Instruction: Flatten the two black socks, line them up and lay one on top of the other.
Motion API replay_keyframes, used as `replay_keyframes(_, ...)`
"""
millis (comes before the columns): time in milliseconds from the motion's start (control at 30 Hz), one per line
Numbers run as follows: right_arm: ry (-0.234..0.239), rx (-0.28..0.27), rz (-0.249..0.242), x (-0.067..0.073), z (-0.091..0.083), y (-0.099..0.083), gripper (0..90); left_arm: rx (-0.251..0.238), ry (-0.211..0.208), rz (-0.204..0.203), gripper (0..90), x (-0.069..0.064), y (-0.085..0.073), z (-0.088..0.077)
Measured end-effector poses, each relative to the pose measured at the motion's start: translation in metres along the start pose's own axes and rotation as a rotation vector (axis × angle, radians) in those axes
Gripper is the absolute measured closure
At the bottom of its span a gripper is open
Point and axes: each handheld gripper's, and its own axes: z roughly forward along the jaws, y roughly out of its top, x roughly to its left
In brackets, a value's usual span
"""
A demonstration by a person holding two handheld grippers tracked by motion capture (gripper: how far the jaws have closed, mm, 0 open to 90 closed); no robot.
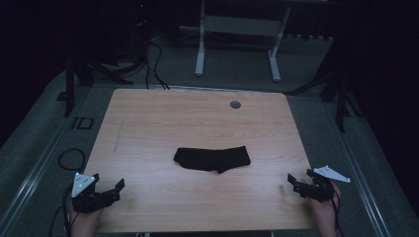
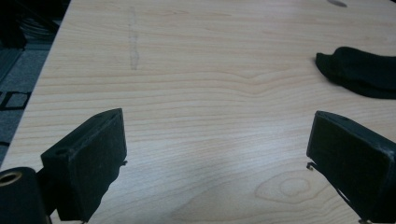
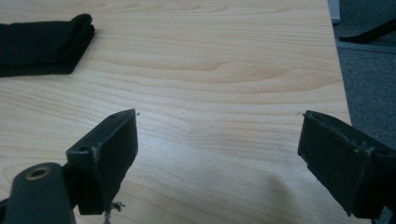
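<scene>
A black sock (image 1: 212, 158) lies folded flat near the middle of the wooden table (image 1: 148, 123). Its toe end shows at the upper right of the left gripper view (image 2: 359, 72) and its other end at the upper left of the right gripper view (image 3: 42, 44). My left gripper (image 1: 107, 183) rests at the table's front left corner, jaws wide open over bare wood (image 2: 217, 135). At the front right edge my right gripper (image 1: 299, 180) is open too, with nothing between its jaws (image 3: 217, 133). Both stand well apart from the sock.
A round grey cable port (image 1: 235, 104) sits near the table's far edge. Beyond the table stands a white desk frame (image 1: 237, 39), with cables (image 1: 155, 64) on the dark floor. The table's right edge (image 3: 338, 70) runs close to my right gripper.
</scene>
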Motion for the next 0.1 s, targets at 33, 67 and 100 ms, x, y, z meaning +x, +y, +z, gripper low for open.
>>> replay_keyframes(33,-0.001,0.0,0.0,-0.0007,-0.0002,-0.0002,12.5,-0.002,0.001,-0.003,5.1,0.0003,-0.0001,-0.0002)
replay_keyframes(67,-0.003,-0.001,0.005,-0.0009,-0.0004,-0.0004,12.9,-0.001,0.0,-0.001,5.1,0.0005,-0.0001,0.0)
replay_keyframes(100,0.001,-0.004,0.007,-0.0012,-0.0003,-0.0008,12.9,0.0,-0.001,-0.002,5.1,0.0005,-0.0002,0.0001)
